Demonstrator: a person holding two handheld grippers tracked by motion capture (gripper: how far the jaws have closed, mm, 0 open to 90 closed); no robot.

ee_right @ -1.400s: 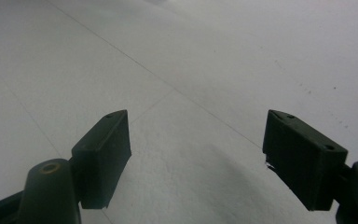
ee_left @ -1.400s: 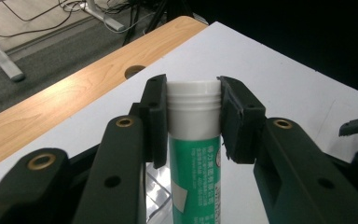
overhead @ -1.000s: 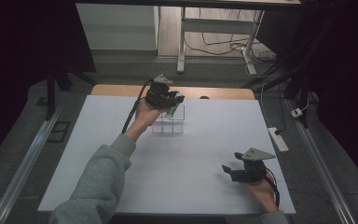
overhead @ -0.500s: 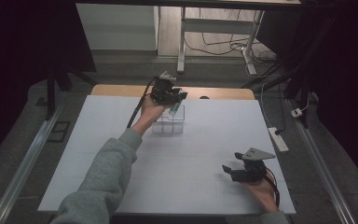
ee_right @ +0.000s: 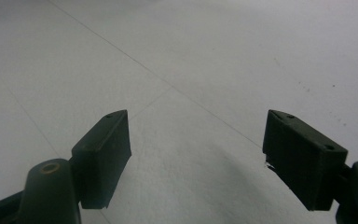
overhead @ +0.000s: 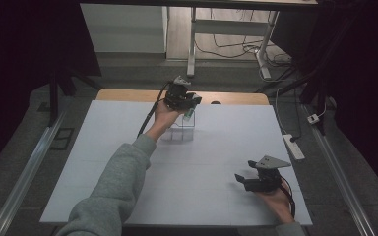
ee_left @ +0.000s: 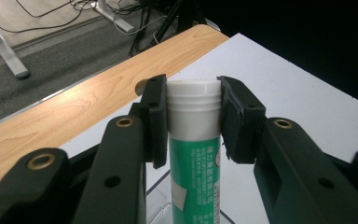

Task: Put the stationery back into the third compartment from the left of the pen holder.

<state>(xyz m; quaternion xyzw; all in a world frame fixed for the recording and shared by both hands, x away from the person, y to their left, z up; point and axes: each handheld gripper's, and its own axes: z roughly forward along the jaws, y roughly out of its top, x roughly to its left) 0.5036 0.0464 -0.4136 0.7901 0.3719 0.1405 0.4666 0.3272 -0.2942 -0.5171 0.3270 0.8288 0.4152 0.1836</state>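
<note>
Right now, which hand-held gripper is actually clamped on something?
The left hand-held gripper: its jaws press both sides of the white cap of the green cylindrical tube, standing in a clear plastic holder. The right hand-held gripper gapes open over bare white table.

Surroundings of the white-topped bench [overhead: 128, 162]

A bare wooden strip [overhead: 128, 95] runs along the bench's far edge. Beyond it stand white desk legs [overhead: 192, 44] amid loose cables [overhead: 236, 46] on the floor. A white power strip [overhead: 294, 146] lies just off the right edge.
</note>
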